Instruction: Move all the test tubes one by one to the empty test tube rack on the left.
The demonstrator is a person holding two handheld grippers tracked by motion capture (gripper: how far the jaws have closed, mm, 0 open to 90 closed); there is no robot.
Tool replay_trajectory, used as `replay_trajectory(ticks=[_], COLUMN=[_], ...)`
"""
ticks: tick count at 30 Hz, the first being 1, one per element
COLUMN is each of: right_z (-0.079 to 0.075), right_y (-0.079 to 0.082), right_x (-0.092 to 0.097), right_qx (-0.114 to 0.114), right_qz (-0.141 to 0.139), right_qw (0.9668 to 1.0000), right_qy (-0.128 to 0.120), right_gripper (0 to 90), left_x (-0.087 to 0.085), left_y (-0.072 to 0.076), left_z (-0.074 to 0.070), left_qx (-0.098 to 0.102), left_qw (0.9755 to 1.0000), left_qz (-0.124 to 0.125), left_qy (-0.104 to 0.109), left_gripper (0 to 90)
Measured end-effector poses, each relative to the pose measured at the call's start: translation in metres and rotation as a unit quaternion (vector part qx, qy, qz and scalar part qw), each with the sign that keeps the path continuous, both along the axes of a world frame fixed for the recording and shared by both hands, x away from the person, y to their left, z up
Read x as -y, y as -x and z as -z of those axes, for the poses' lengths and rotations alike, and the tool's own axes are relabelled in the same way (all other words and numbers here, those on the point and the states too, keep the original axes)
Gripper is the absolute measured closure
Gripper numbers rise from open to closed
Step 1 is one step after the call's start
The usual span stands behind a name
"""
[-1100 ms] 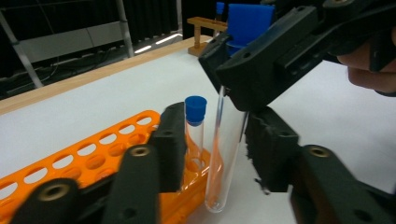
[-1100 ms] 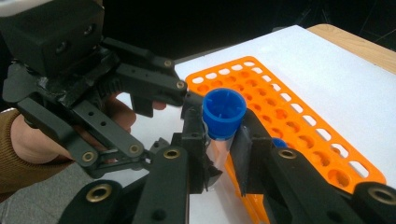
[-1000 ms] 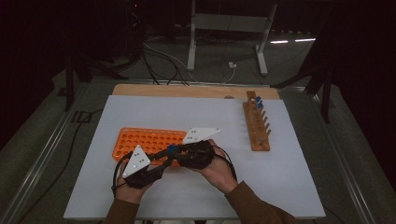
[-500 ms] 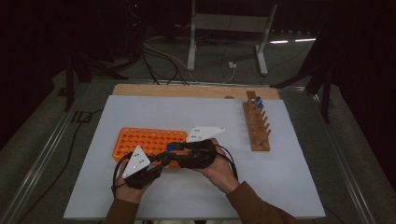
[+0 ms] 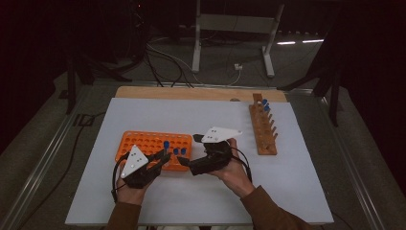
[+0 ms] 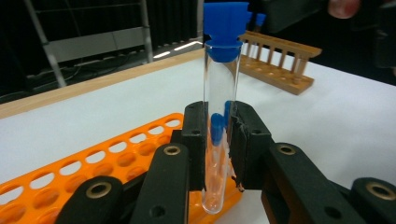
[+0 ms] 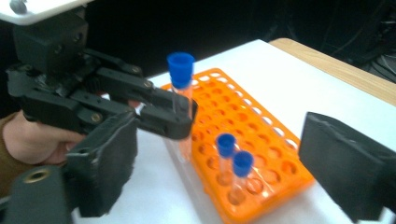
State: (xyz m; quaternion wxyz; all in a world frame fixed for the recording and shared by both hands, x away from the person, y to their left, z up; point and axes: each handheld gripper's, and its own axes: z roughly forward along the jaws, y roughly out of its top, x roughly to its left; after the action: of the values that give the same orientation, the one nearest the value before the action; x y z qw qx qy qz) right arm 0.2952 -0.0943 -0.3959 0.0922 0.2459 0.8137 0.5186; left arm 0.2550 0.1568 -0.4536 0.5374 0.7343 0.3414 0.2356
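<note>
Handover of a test tube [image 6: 219,121] at the near right end of the orange rack [image 5: 143,143], seen on a white desk [image 5: 297,191].

Left claw [image 5: 163,159]: clenched on the tube, pads pressed against the glass on both sides. In the left gripper view, tube upright, blue cap [image 6: 225,23] at the top, rounded bottom low at the rack's near edge; touching the rack or hanging just above it, cannot tell. Same tube in the right gripper view [image 7: 181,93], standing at the rack's near long side with the left claw [image 7: 170,116] closed round its middle.

Right claw [image 5: 184,163]: released, jaws just now opening, spread wide at either edge of the right gripper view, nothing pressed between the pads. Positioned just right of the rack's right end in the high view, close beside the left claw, facing the tube.

Inside the rack, near its right end: two more blue-capped tubes [image 7: 233,163], upright in neighbouring holes, just beside the held tube but apart from it. Remaining holes in sight open.

Well to the right of the rack: a wooden rack [image 5: 263,129], lying lengthwise away from the person, with blue caps [image 5: 265,104] at its far end. Beyond the rack, a wooden strip [image 5: 191,93] along the desk's far edge.
</note>
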Motion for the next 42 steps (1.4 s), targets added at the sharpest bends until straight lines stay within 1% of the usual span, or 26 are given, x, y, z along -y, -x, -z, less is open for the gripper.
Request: replay_trajectory(ticks=[2, 4, 7, 12, 17, 20, 22, 25, 29, 33, 40, 42], right_z=[0.002, 0.003, 0.003, 0.005, 0.007, 0.009, 0.011, 0.013, 0.016, 0.018, 0.022, 0.024], right_y=[-0.001, -0.001, -0.001, -0.001, -0.001, -0.001, -0.002, -0.002, -0.001, -0.001, -0.003, -0.003], right_x=[0.006, 0.012, 0.021, 0.034, 0.046, 0.053, 0.057, 0.063, 0.070, 0.076, 0.084, 0.085], right_qx=[0.006, 0.006, 0.009, 0.010, 0.010, 0.007, 0.006, 0.003, 0.001, -0.004, -0.008, -0.006], right_qz=[0.012, 0.017, 0.029, 0.035, 0.045, 0.051, 0.054, 0.059, 0.064, 0.069, 0.076, 0.081], right_qw=[0.9999, 0.9998, 0.9995, 0.9993, 0.9989, 0.9987, 0.9985, 0.9983, 0.9980, 0.9976, 0.9971, 0.9967], right_qy=[0.003, -0.002, 0.000, 0.002, -0.001, -0.001, 0.000, 0.000, 0.001, 0.001, -0.002, 0.003], right_gripper=[6.8, 5.3, 4.1, 2.9, 2.9, 2.9, 2.9, 2.9, 2.9, 3.0, 3.1, 3.1], left_x=[0.000, 0.001, 0.002, 0.006, 0.005, 0.005, 0.005, 0.006, 0.004, 0.006, 0.008, 0.009], left_y=[-0.002, -0.005, -0.011, -0.018, -0.022, -0.024, -0.024, -0.023, -0.022, -0.022, -0.024, -0.024], left_z=[0.002, 0.005, 0.008, 0.015, 0.024, 0.026, 0.028, 0.033, 0.037, 0.039, 0.040, 0.041], left_qx=[-0.003, -0.004, -0.008, -0.015, -0.023, -0.026, -0.028, -0.038, -0.052, -0.060, -0.070, -0.072], left_qw=[1.0000, 0.9999, 0.9997, 0.9995, 0.9991, 0.9991, 0.9991, 0.9986, 0.9976, 0.9957, 0.9944, 0.9939], left_qz=[-0.006, -0.013, -0.021, -0.028, -0.034, -0.035, -0.031, -0.026, -0.019, -0.014, -0.014, -0.015], left_qy=[0.003, 0.004, 0.008, 0.005, -0.001, 0.002, -0.003, -0.024, -0.042, -0.070, -0.078, -0.082], left_gripper=[78.3, 78.3, 78.3, 78.3, 78.3, 78.3, 78.2, 78.2, 78.2, 78.2, 78.3, 78.3])
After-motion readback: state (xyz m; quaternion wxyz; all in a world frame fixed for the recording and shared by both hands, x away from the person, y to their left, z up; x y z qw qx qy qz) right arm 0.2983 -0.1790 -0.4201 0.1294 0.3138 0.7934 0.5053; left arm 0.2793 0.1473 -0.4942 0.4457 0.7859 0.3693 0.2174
